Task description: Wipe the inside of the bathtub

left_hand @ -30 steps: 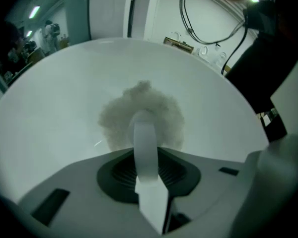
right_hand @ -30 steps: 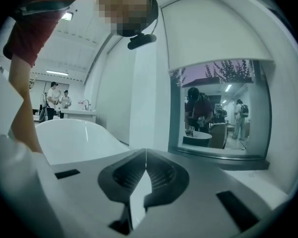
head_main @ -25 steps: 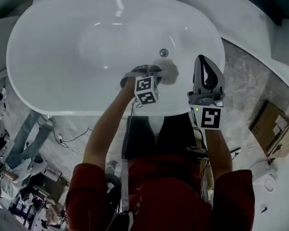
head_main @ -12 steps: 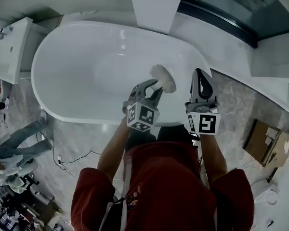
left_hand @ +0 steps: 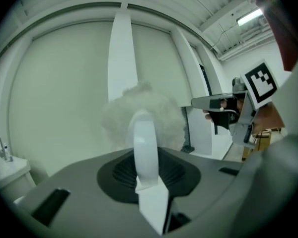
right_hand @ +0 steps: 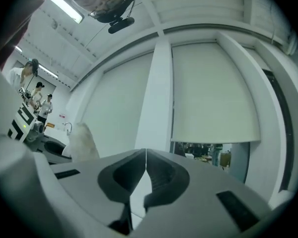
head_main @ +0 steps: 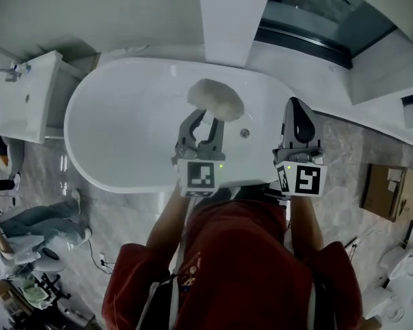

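Head view: sponge (head_main: 215, 100) in left gripper (head_main: 204, 120)

Room's basically a showroom-type space. The floor (head_main: 113, 215) is grey veined stone, with a thin cable (head_main: 103, 258) trailing across it at the lower left. The far wall is plain and pale, and a flat white pillar (head_main: 234, 12) runs up the middle of it. A white washbasin unit (head_main: 27, 102) with a small tap (head_main: 1, 76) sits off to the left. At the upper right there's a dark-framed glass panel (head_main: 310, 29), and a cardboard box (head_main: 394, 192) is on the floor at the far right. Overhead, a ribbed white ceiling with a strip light (left_hand: 250, 17) switched on. Big pale wall panels (right_hand: 213, 90) too.
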Tool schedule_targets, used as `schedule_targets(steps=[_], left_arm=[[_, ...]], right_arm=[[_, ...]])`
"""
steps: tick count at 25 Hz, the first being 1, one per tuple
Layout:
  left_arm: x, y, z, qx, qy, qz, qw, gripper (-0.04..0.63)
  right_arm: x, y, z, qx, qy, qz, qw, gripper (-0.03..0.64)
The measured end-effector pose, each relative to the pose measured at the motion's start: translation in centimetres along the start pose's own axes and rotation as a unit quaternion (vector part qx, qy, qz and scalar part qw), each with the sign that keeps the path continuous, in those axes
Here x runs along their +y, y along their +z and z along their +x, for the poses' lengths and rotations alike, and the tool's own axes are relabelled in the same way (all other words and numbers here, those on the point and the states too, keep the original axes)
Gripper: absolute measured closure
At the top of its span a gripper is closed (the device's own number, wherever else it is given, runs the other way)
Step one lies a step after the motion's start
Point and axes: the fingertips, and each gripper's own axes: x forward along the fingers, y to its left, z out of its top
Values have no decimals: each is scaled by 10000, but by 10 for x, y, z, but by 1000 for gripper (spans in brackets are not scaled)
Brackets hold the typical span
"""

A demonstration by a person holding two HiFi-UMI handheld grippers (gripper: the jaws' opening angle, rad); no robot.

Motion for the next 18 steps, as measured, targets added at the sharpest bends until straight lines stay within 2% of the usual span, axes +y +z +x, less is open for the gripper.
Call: schedule_targets(steps=[3,5,8,12,18], left_arm=[[13,29,-13,-226,241,-86,9994,500],[18,53,-23,-450,496,-276,9974,500],[16,82,-36,-750,823,-329,9932,500],[5,99,-48,-811,1065,-327,9905,500],[-9,112,-53,-907,1294,-243,9871,500]], right_arm=[[9,25,5,-33,100,153,9998,604],[16,42,8,-70,294,292,9991,604],[23,66,4,-303,614,303,9972,604],[20,80,-5,-495,801,248,9952,604],[9,75,-14,-538,854,213,9947,604]])
